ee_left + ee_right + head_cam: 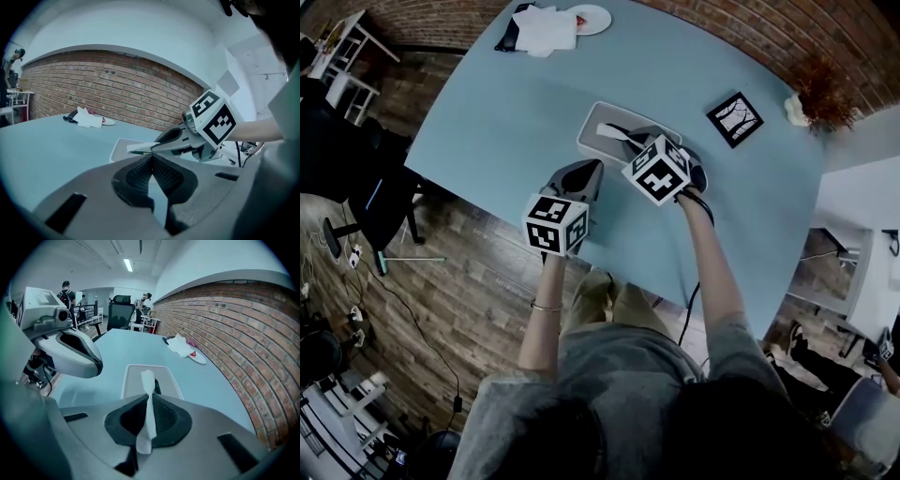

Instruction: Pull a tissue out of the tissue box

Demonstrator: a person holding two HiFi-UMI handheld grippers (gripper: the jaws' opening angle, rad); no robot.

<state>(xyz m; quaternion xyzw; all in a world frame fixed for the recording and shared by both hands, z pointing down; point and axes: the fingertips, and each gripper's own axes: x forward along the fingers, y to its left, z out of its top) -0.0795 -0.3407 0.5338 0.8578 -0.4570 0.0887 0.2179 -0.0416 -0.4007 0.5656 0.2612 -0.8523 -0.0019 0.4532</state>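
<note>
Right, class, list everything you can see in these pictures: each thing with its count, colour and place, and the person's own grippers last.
table: one, light blue, under everything
tissue box: one, pale grey, mid-table
tissue: one, white, standing up out of the box
plate: one, white, table's far end
napkins: small pile, white, beside the plate
framed tile: one, black-edged, right of the box
dried plant: one, reddish brown, table's right corner
office chair: one, black, left of the table
left gripper: one, grey, shut and empty, beside the box
right gripper: one, grey, shut on the tissue
</note>
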